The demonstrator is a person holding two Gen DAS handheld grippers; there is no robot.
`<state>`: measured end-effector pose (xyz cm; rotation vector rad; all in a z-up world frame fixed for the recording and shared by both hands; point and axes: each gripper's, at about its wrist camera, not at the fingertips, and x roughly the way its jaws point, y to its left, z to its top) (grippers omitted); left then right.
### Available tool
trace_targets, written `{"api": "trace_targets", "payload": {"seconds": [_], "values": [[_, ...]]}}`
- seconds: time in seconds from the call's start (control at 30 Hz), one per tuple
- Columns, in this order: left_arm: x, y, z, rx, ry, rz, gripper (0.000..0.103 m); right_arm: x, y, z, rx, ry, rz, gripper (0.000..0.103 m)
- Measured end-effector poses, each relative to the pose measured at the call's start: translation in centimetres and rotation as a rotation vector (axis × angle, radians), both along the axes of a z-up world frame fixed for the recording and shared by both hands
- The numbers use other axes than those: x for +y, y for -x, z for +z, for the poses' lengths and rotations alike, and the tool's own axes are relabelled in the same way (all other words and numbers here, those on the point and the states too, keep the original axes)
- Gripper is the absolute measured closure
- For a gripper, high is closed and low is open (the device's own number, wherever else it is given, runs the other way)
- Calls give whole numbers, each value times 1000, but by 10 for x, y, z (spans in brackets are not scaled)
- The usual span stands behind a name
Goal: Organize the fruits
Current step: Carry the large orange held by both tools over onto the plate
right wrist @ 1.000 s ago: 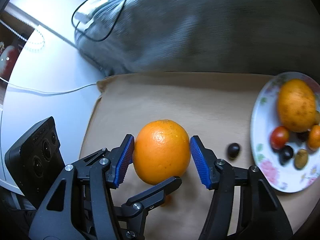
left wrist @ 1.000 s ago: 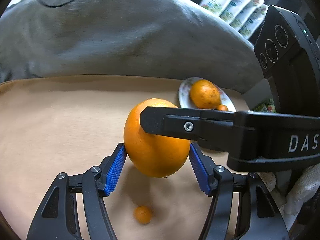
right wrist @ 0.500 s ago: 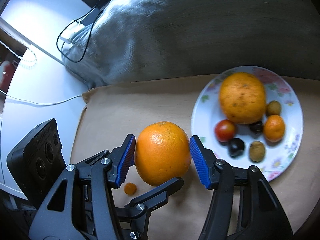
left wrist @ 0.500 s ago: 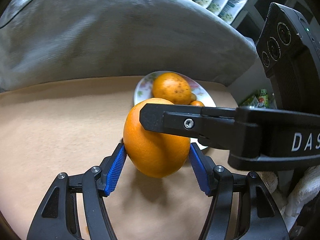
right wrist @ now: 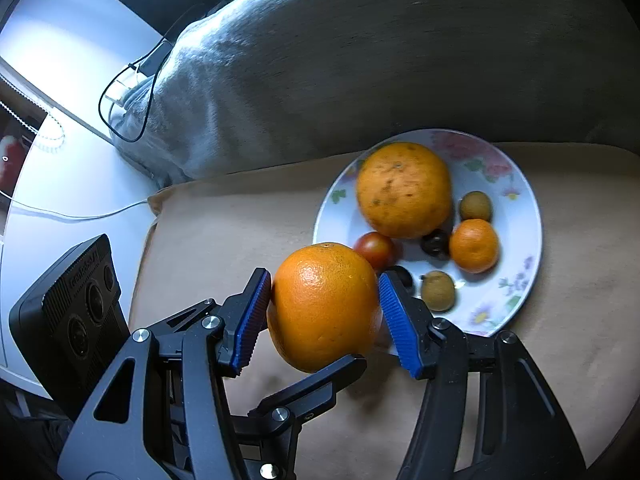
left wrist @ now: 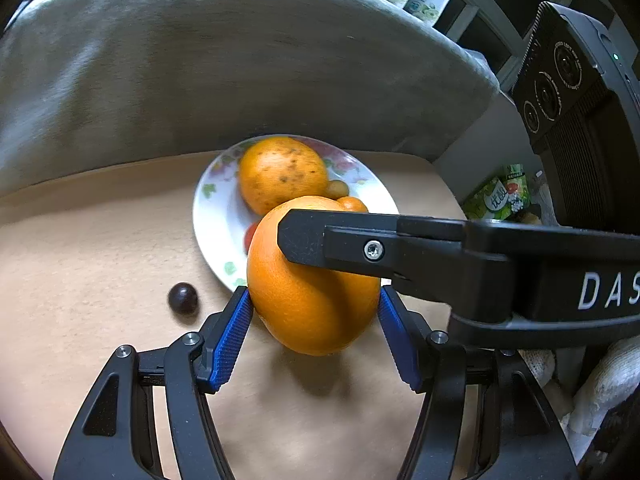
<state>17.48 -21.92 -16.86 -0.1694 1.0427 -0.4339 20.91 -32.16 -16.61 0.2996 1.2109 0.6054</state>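
Two grippers, left gripper (left wrist: 314, 332) and right gripper (right wrist: 322, 314), both squeeze one big orange (right wrist: 324, 306) held up over the near left edge of the plate (right wrist: 516, 248); only the left view shows a dark berry (left wrist: 183, 298) on the cloth (left wrist: 80, 280) left of the plate; only the right view shows the plate's small fruits.

Dim, window glare left, fisheye-warped edges
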Motion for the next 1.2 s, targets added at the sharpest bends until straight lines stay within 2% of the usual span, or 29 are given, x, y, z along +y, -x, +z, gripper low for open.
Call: {"api": "trace_targets", "payload": {"seconds": [0.7, 1.2], "values": [[-26, -8, -7, 7, -30, -29, 39, -35, -12, -13, 12, -2, -17, 43], [-5, -9, 0, 4, -39, 2, 39, -67, -18, 2, -13, 8, -119, 43]]}}
